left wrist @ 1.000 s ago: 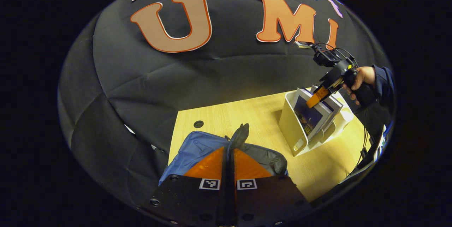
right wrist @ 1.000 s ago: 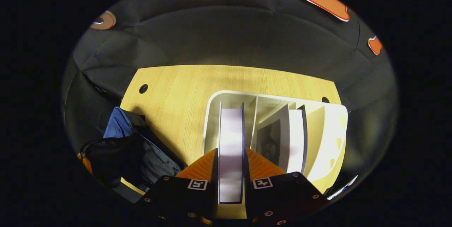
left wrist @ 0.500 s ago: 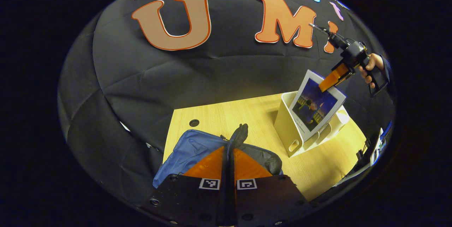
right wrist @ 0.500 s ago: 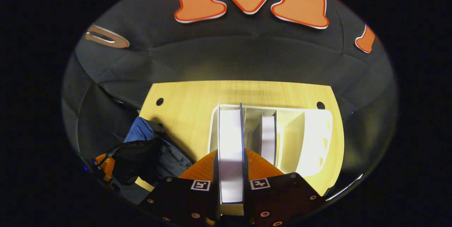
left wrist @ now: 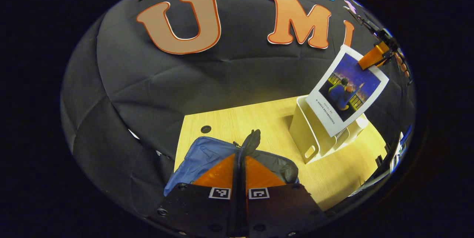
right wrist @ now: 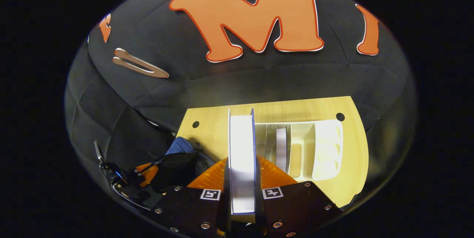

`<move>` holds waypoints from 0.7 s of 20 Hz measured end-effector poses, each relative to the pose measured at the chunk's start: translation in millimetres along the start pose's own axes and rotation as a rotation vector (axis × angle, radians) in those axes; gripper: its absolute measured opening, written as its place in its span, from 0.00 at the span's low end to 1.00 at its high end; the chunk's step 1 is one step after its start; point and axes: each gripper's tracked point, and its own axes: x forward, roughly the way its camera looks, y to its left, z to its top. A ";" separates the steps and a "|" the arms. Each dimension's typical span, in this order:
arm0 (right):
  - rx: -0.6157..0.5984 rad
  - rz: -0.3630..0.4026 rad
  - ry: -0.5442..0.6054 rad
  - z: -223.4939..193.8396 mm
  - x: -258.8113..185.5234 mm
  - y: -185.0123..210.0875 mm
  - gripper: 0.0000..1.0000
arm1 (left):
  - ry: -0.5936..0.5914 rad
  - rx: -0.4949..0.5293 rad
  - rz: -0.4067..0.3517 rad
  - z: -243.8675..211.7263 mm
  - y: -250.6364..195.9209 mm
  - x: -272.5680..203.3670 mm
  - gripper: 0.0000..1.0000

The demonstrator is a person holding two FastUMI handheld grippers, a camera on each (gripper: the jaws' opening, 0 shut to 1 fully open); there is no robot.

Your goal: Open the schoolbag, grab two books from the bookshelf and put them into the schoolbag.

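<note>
lifted book (left wrist: 347, 88) clears bookshelf (left wrist: 309, 134); right gripper (left wrist: 372, 58) edge-cropped.

The lifted book (left wrist: 347, 89) hides the upper part of the bookshelf (left wrist: 306, 133) behind it. The title line on its cover is too small to read. The schoolbag (right wrist: 181, 162) lies partly hidden behind the left gripper (right wrist: 142, 175).

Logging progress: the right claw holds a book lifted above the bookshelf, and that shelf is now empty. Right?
Not empty. The right gripper view shows a second book standing in the bookshelf. The right claw does hold the book above it.
</note>
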 end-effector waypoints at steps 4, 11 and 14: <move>0.059 0.110 -0.032 -8.1 -12.0 18.5 0.25 | 0.002 0.008 0.018 8.1 7.1 -0.9 0.04; 0.242 0.291 0.041 -65.3 20.7 54.3 0.25 | 0.028 0.018 0.035 14.8 13.4 2.2 0.04; 0.294 0.330 0.053 -84.1 35.9 67.5 0.24 | 0.033 0.022 0.040 16.3 14.6 2.6 0.04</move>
